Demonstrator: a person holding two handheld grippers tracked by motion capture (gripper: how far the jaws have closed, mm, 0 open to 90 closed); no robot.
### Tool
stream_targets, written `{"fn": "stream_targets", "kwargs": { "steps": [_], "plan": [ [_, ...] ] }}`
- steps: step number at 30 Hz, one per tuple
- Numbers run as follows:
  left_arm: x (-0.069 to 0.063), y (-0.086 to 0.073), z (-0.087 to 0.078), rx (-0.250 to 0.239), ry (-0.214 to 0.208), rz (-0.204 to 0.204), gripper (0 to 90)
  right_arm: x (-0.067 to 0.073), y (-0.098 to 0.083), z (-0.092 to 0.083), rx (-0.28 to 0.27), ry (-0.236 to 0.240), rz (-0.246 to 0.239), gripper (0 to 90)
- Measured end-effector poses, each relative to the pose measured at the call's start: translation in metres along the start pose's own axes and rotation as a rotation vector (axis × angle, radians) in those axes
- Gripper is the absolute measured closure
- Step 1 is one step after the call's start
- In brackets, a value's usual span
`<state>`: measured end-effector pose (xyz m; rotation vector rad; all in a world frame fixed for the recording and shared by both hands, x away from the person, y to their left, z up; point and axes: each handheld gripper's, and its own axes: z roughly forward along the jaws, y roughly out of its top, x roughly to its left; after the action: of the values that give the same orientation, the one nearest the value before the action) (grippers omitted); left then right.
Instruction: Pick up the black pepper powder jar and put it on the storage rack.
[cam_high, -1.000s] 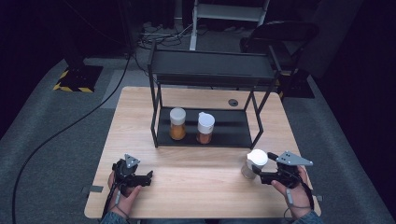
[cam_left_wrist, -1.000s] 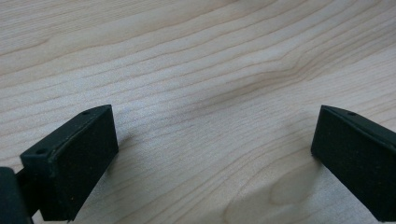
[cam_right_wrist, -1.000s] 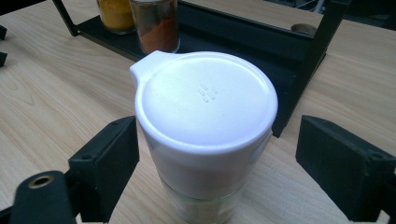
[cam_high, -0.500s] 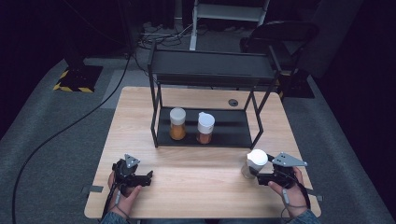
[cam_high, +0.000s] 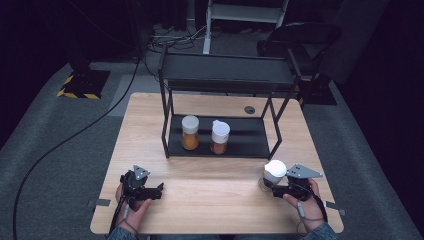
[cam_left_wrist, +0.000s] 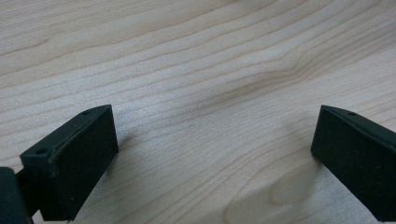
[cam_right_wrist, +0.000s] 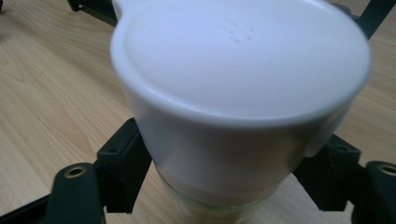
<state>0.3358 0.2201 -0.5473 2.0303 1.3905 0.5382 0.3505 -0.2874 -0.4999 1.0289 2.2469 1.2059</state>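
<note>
A glass jar with a white lid (cam_high: 275, 170) stands near the table's front right corner. My right gripper (cam_high: 273, 186) is shut on it: in the right gripper view its black fingers (cam_right_wrist: 123, 163) press the glass just under the lid (cam_right_wrist: 238, 70). Those jaws have just been closing, with the jar between them. My left gripper (cam_high: 160, 190) rests at the front left, held still by a hand. In the left gripper view it (cam_left_wrist: 210, 158) stands open over bare wood, with nothing between its pads (cam_left_wrist: 74, 154).
A black two-level rack (cam_high: 227, 75) stands at the back middle of the wooden table (cam_high: 210, 195). Its lower shelf (cam_high: 250, 142) holds two white-lidded jars of orange-brown contents (cam_high: 190, 132) (cam_high: 220, 136). A small dark hole (cam_high: 249, 109) lies behind the rack.
The right gripper has sunk slightly and its jaws have closed around the white-lidded jar. The jar stays in place. The left gripper has not moved.
</note>
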Motion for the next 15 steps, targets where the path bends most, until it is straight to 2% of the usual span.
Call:
{"fn": "stream_targets", "kwargs": {
  "steps": [8, 15],
  "plan": [
    [0.0, 0.0, -0.0001, 0.001, 0.0, -0.001, 0.4, 0.0007, -0.0009, 0.0003, -0.005, -0.009, -0.011, 30.5],
    [0.0, 0.0, -0.0001, 0.001, 0.0, -0.001, 0.5, 0.0016, 0.0027, 0.0008, 0.014, -0.001, -0.022, 30.6]
  ]
}}
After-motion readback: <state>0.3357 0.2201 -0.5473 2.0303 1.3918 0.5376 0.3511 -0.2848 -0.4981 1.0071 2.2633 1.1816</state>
